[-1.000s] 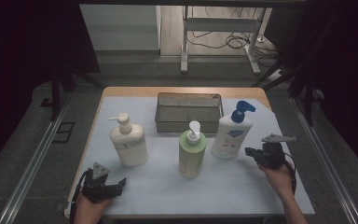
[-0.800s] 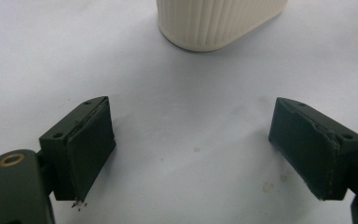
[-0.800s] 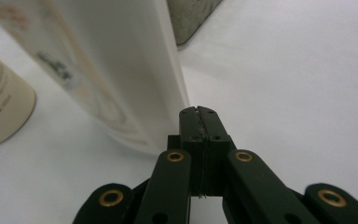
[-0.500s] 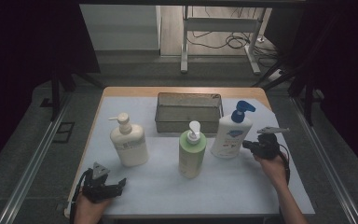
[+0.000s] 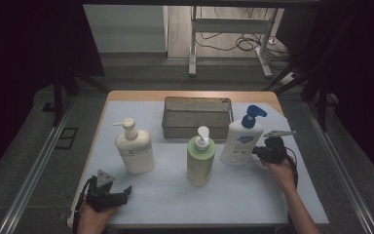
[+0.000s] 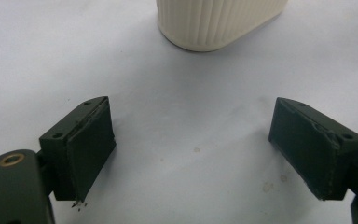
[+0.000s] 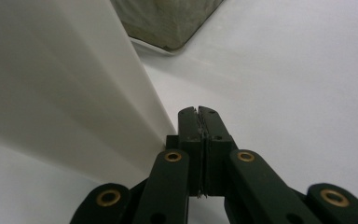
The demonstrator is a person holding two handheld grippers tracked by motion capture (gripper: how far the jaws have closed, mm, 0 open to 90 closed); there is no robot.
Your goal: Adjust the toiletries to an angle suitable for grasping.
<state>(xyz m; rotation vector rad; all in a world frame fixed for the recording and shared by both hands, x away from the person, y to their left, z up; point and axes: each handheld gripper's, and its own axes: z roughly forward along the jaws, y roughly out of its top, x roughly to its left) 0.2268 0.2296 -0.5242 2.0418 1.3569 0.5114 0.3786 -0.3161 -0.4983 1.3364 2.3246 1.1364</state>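
1. Worktop: it lies under both grippers and carries every item on a pale sheet. Keep each gripper low and level above it so that no jaw drags the sheet.
2. Mesh tray: it stands beyond the right gripper and to its left, empty as far as the high view shows. It is the likely destination, so leave a free path toward it.
3. Blue-pump bottle: it stands upright just beside the right gripper, on that gripper's left, with its white wall close alongside the jaws. This is the item in hand. Judge the grasp at the body below the pump, where the wall is broad.
4. Cream bottle: it stands ahead of the left gripper, near it, with its ribbed base in front of the jaws. Leave it alone during this step.
5. Green bottle: it stands to the left of the right gripper, near the blue-pump bottle. Avoid sweeping toward it.
6. Right gripper: its jaws are pressed together with nothing between them. Spread them wider than the bottle before moving in, then centre the bottle between the pads.
7. Left gripper: its jaws stand wide apart over bare sheet, holding nothing. Keep it parked.
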